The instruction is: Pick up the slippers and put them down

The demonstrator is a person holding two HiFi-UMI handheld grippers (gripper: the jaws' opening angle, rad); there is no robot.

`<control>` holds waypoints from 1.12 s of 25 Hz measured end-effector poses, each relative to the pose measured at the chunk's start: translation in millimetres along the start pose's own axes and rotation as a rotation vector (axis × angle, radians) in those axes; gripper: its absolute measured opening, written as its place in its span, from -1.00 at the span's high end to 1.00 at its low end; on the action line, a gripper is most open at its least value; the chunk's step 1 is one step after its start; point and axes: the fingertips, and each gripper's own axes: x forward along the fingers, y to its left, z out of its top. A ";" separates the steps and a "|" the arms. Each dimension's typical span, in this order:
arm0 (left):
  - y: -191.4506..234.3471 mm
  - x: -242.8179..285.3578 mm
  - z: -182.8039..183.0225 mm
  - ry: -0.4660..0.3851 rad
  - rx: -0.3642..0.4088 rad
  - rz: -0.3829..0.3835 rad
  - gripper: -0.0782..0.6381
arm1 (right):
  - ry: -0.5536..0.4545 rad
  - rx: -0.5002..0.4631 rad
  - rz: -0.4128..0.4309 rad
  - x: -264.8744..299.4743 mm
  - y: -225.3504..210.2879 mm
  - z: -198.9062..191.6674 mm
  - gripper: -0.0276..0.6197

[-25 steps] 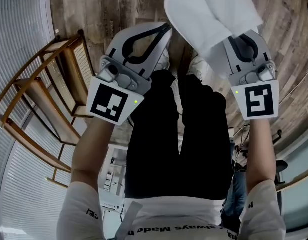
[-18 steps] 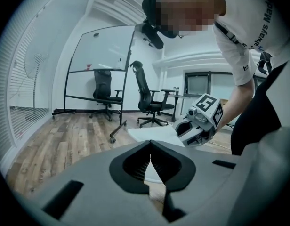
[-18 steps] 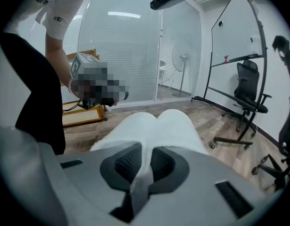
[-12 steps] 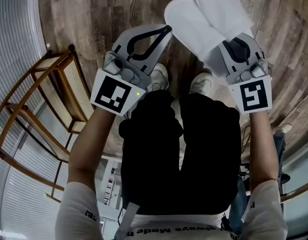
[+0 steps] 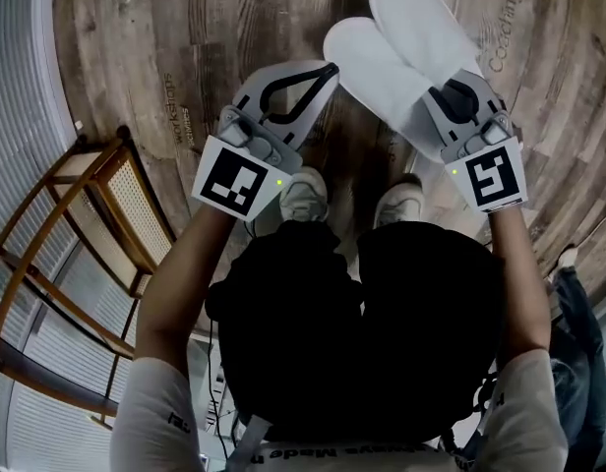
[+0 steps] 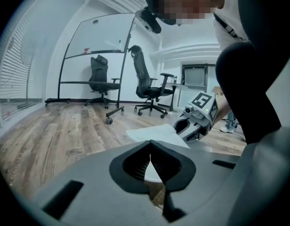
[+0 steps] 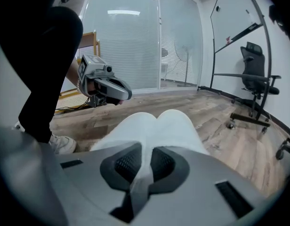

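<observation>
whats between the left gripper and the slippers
Nothing. In the head view only a thin strip of bare wood floor shows between the left gripper and the white slippers, which the right gripper holds.

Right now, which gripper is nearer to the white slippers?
Right. The right gripper has its jaws closed on the near end of the slippers. The left gripper is close beside them, at their left in the head view, jaws shut on nothing.
</observation>
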 end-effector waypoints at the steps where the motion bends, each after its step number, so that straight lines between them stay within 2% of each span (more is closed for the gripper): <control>1: 0.7 5.0 -8.0 0.001 0.005 -0.007 0.75 | 0.006 0.001 0.002 6.4 1.4 -7.9 0.82; 11: 4.3 36.9 -76.7 0.003 -0.010 -0.027 0.75 | 0.022 0.040 0.022 56.1 25.3 -55.5 0.82; 14: 2.4 38.8 -94.3 0.007 -0.040 -0.027 0.75 | 0.030 0.037 0.029 65.4 32.6 -65.6 0.82; 19: -1.4 39.5 -116.7 0.042 -0.040 -0.027 0.75 | 0.038 0.066 0.028 79.9 40.3 -84.4 0.82; 28: -4.6 46.9 -135.3 0.076 -0.052 -0.024 0.75 | 0.068 0.100 0.043 87.5 46.2 -109.8 0.82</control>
